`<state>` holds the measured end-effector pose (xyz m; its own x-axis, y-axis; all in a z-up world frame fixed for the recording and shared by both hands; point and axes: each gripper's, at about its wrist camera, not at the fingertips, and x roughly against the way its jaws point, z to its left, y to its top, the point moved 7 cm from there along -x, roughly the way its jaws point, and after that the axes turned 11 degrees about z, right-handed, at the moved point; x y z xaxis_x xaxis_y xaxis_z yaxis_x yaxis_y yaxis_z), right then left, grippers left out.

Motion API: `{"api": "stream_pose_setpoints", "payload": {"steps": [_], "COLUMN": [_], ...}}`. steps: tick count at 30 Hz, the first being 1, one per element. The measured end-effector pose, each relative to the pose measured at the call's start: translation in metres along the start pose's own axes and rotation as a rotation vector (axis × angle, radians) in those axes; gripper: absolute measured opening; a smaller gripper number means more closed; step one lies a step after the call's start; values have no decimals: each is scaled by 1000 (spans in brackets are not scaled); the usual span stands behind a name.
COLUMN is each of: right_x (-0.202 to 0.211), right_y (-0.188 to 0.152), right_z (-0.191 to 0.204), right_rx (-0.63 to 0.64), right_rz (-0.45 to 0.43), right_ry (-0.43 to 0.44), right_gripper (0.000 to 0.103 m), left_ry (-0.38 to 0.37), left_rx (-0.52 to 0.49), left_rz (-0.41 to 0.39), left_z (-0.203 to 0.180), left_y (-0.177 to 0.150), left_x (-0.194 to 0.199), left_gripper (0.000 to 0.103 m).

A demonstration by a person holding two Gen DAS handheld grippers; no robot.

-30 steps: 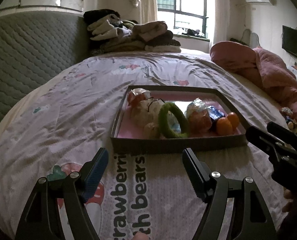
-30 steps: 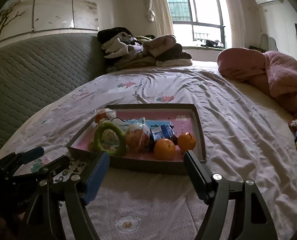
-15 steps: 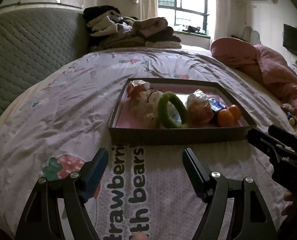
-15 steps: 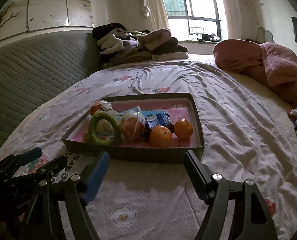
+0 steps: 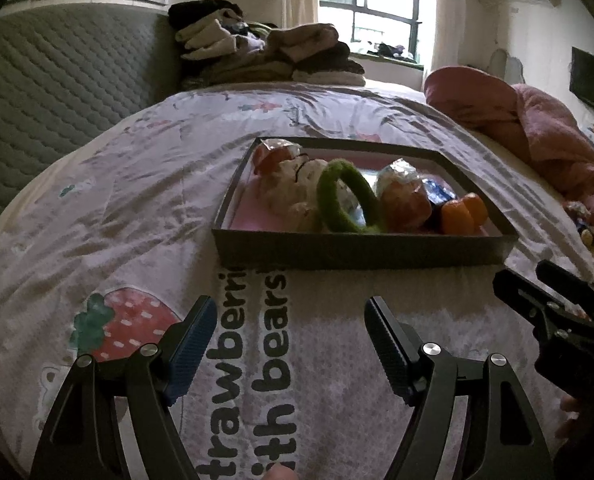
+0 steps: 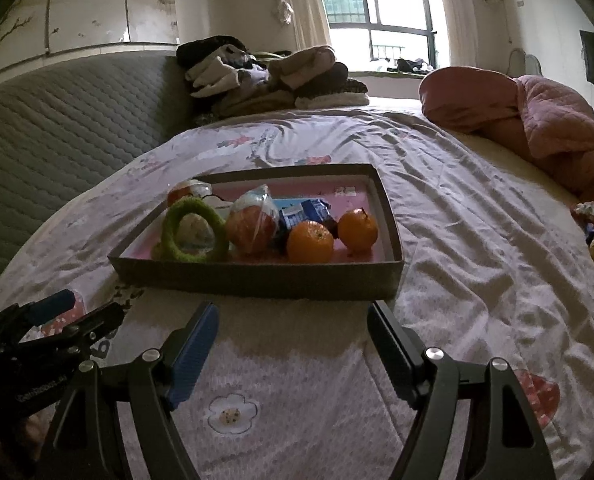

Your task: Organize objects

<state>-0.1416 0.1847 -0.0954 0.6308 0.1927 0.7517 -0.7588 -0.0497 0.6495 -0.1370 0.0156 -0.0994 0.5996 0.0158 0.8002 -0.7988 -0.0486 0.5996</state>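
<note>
from the left wrist view, a shallow dark tray (image 5: 361, 250) with a pink floor sits on the printed bedsheet (image 5: 117, 208), ahead of the fingers. inside it, from left to right, lie a wrapped reddish item (image 5: 275, 152), a white soft toy (image 5: 293, 188), a fuzzy green ring (image 5: 347, 200) standing on edge, a foil-wrapped orange ball (image 5: 403, 200), a blue packet (image 5: 437, 190) and two tangerines (image 5: 463, 214) at the right end. the left gripper (image 5: 289, 344) hovers over the sheet's lettering with its jaws spread wide, holding and touching nothing. the right gripper (image 5: 537, 284) shows at the right edge, near the tray's front corner

from the right wrist view, the same tray (image 6: 257, 276) lies just beyond the fingertips, the green ring (image 6: 195, 230) leaning at the front left, the wrapped ball (image 6: 253, 226) beside it, the blue packet (image 6: 305, 212) behind, the tangerines (image 6: 311, 242) side by side at the front right. the right gripper (image 6: 293, 338) is wide open and empty, its tips short of the tray's front wall. the left gripper (image 6: 87, 312) shows at the lower left, fingers apart. a pink quilt (image 6: 537, 120) lies bunched far right
</note>
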Motion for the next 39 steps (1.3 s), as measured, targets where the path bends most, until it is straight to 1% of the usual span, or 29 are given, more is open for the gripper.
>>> {"api": "stream_pose_setpoints", "payload": {"steps": [5,10,19,22,28,39], "right_x": [-3,-5,-8,-9,-9,-9], "right_y": [-3,-4,-6,-6,-6,-7], "right_z": [1,1,-2,-2,-4,-2], "right_rx": [5,6,-6,-6,-19,-6], "right_rz": [8,7,12,17,15,17], "right_ry": [-1,1,-4,-13,-3,0], "right_gripper": [76,76,76,76,76,76], "left_ry": [3,-4,-5,7,12,14], "left_rx": [-15,-22,-14,-15,-14,-8], "left_rz": [13,6,10,12,21,30], "left_z": [-4,-7,-6,-6,-5,-5], "left_y": [-4,-5,-4,-5,-6,-6], "left_x": [-4,-5,-9,-12,-17,-19], "left_gripper": [77,77,77,77,77,77]}}
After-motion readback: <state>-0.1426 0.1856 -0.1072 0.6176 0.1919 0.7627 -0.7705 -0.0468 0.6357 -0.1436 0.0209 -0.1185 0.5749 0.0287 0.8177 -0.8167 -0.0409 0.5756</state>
